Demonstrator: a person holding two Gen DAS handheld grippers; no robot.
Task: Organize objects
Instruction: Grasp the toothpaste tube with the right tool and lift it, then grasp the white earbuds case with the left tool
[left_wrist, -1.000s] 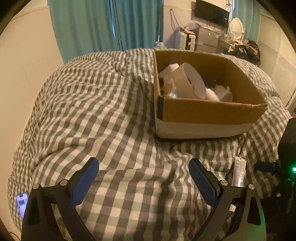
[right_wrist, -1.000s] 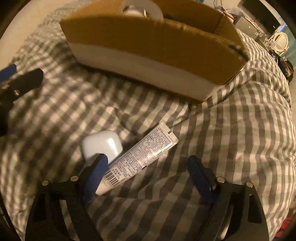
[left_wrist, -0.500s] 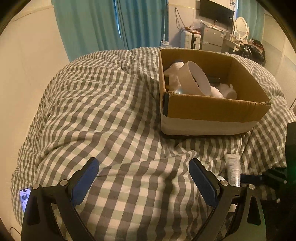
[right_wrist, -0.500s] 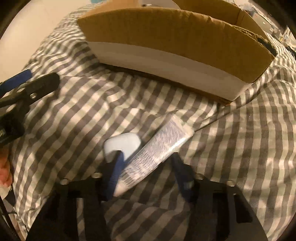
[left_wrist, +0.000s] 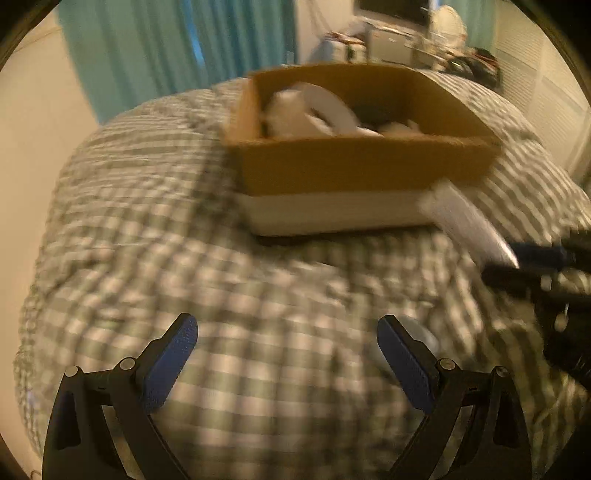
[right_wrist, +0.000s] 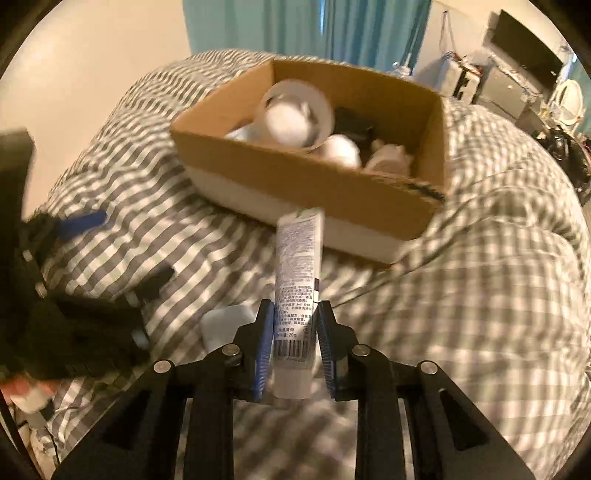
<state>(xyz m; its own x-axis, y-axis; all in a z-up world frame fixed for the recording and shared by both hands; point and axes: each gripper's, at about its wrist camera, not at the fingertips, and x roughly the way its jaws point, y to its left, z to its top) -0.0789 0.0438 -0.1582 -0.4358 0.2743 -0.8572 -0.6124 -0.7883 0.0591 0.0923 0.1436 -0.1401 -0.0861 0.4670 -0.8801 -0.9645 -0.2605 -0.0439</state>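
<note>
While your right gripper (right_wrist: 294, 345) clamps the white tube (right_wrist: 298, 280) between its blue pads, the tube is lifted clear of the checked duvet (right_wrist: 480, 280) and points forward toward the cardboard box (right_wrist: 314, 173). The barcode end sits low between the jaws, and the flat crimped end reaches up to overlap the near wall of the box in the right wrist view. In the left wrist view you can see the same tube (left_wrist: 465, 225) slanting up from the right gripper (left_wrist: 517, 264) toward the box's near right corner, though that picture is blurred.

Your left gripper (left_wrist: 288, 363) holds nothing; its jaws stand wide apart over bare duvet (left_wrist: 184, 240), well short of the box (left_wrist: 354, 173).

The box sits on the duvet with its top open. Inside it you have a large white roll (right_wrist: 295, 110) leaning against the far left side, some smaller white rounded things (right_wrist: 341, 149) beside it, and a dark item (right_wrist: 351, 118) toward the back; the blur keeps me from saying more about them.

A small white rounded case (right_wrist: 225, 323) lies on the duvet just left of your right gripper's left finger. It is apart from the tube and outside the box.
</note>
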